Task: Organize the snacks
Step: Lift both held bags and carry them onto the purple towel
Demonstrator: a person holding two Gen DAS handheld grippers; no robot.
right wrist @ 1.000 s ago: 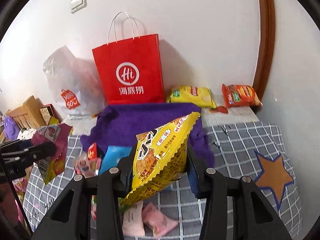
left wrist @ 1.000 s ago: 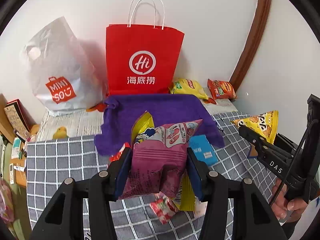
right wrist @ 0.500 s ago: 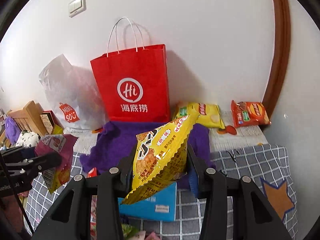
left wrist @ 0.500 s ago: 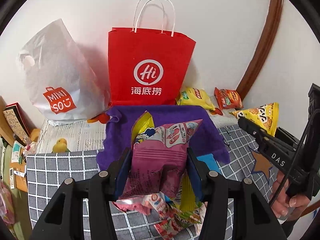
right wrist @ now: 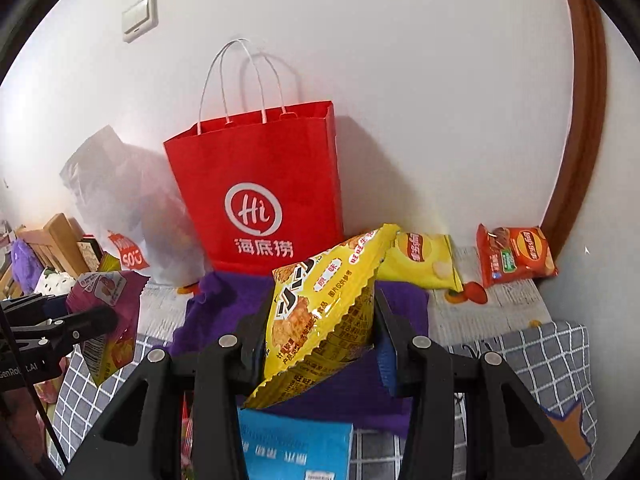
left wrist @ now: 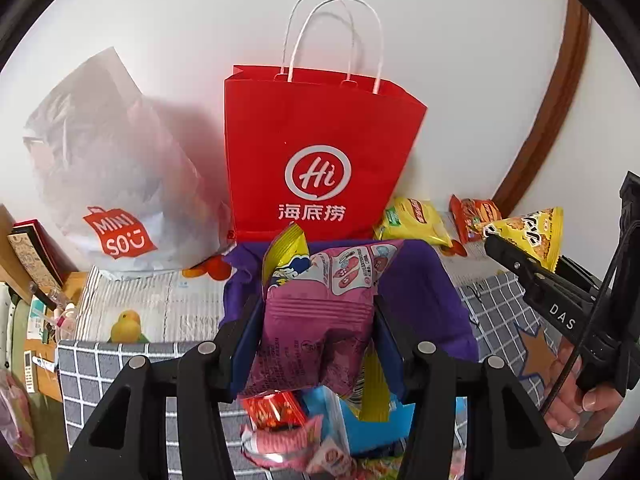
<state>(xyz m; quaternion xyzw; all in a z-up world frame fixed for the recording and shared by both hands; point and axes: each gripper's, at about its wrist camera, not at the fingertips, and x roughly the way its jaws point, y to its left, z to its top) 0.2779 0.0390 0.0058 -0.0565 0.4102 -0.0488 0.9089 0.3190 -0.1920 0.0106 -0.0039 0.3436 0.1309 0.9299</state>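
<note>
My left gripper is shut on a purple snack pack with a yellow pack behind it, held above the table. My right gripper is shut on a yellow cracker bag; it also shows at the right of the left wrist view. A red paper bag stands open against the wall straight ahead, also in the right wrist view. A purple cloth lies in front of it. Loose snacks and a blue box lie below the grippers.
A grey MINISO plastic bag stands left of the red bag. A yellow chip bag and an orange chip bag lie by the wall at right. A checked cloth covers the table. Books and clutter sit far left.
Both grippers have risen and moved toward the red bag with their packs still held; the bag looks larger and the table items have dropped lower in view.
</note>
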